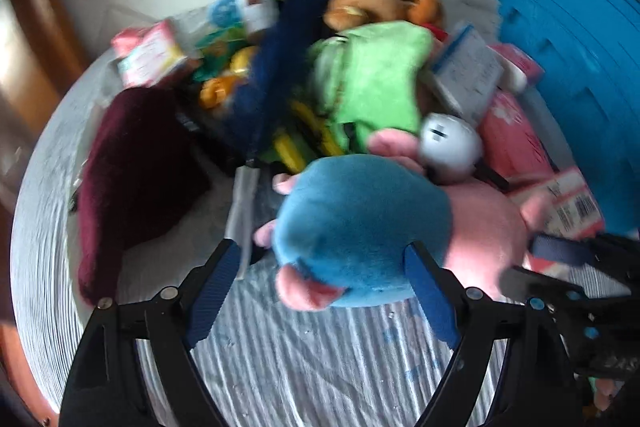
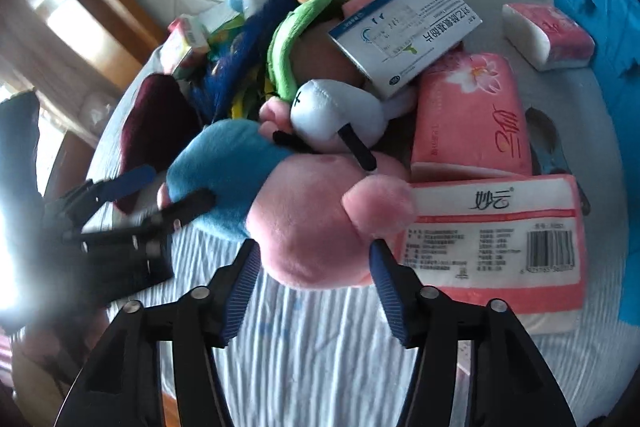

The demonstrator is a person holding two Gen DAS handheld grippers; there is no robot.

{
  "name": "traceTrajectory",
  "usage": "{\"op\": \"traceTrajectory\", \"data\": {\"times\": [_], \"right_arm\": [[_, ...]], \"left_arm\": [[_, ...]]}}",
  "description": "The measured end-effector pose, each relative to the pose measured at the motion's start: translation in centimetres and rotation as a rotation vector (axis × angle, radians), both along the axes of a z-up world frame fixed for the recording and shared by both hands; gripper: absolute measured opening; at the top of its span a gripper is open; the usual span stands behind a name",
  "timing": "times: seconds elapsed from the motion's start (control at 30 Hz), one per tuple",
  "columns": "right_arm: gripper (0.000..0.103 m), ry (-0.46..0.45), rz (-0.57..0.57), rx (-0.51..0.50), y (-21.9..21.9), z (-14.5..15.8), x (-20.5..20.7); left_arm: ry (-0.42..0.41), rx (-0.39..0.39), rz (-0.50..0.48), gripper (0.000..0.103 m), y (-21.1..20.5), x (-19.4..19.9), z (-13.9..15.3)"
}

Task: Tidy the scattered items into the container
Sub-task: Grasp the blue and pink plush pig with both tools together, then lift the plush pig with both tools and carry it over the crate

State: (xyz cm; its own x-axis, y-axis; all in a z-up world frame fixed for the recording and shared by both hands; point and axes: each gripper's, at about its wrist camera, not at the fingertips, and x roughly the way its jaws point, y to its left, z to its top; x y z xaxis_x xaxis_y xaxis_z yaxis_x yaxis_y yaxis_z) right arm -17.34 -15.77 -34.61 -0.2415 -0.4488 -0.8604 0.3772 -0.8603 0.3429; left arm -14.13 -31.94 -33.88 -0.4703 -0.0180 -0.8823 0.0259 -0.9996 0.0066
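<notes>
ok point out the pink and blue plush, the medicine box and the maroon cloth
pink and blue plush (image 2: 304, 227), right wrist view, pink body
medicine box (image 2: 404, 31), right wrist view, printed face
maroon cloth (image 1: 136, 183), left wrist view, middle

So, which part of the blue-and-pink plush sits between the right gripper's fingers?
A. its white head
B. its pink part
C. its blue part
B: in the right wrist view the right gripper straddles the pink part of the plush; the blue part lies between the left gripper's fingers.
</notes>
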Motion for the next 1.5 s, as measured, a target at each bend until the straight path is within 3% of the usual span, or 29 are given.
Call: {"op": "traceTrajectory", "data": {"times": [0.13, 0.27, 0.33, 0.47, 0.6, 0.7, 0.87, 1.17, 1.5], "right_arm": [[0.062, -0.028, -0.085, 0.014, -0.4, -0.8, 0.3], [0.062, -0.024, -0.148, 0.042, -0.8, -1.4, 0.5], [0.063, -0.012, -0.165, 0.048, -1.0, -1.6, 0.4], [0.075, -0.016, -0.187, 0.063, -1.8, -1.9, 0.1], [0.08, -0.015, -0.227, 0.066, -1.9, -3.1, -0.7], [0.077, -0.008, -0.247, 0.051, -1.8, -3.2, -0.8], [0.064, 0.027, -0.224, 0.056, -1.6, -2.5, 0.4], [0.062, 0.156, -0.18, 0.004, -2.0, 2.4, 2.3], [0.062, 0.399, -0.146, -0.038, -3.8, 11.9, 3.5]], "left_arm": [[-0.021, -0.082, -0.153, 0.084, 1.2, 0.4, -1.2], [-0.017, -0.031, -0.185, 0.085, 0.7, -0.1, -2.0], [-0.014, -0.015, -0.206, 0.09, 0.5, -0.3, -2.5], [-0.035, -0.006, -0.249, 0.093, 0.7, -0.6, -3.9], [-0.01, -0.003, -0.259, 0.095, 0.7, -1.1, -4.4], [0.02, -0.001, -0.276, 0.092, 0.7, -1.0, -4.4], [0.06, -0.004, -0.281, 0.081, 0.5, -0.4, -3.8], [0.215, -0.007, -0.253, 0.081, -0.9, 2.0, 1.8], [0.448, -0.06, -0.238, 0.081, -1.6, 3.5, 11.0]]}}
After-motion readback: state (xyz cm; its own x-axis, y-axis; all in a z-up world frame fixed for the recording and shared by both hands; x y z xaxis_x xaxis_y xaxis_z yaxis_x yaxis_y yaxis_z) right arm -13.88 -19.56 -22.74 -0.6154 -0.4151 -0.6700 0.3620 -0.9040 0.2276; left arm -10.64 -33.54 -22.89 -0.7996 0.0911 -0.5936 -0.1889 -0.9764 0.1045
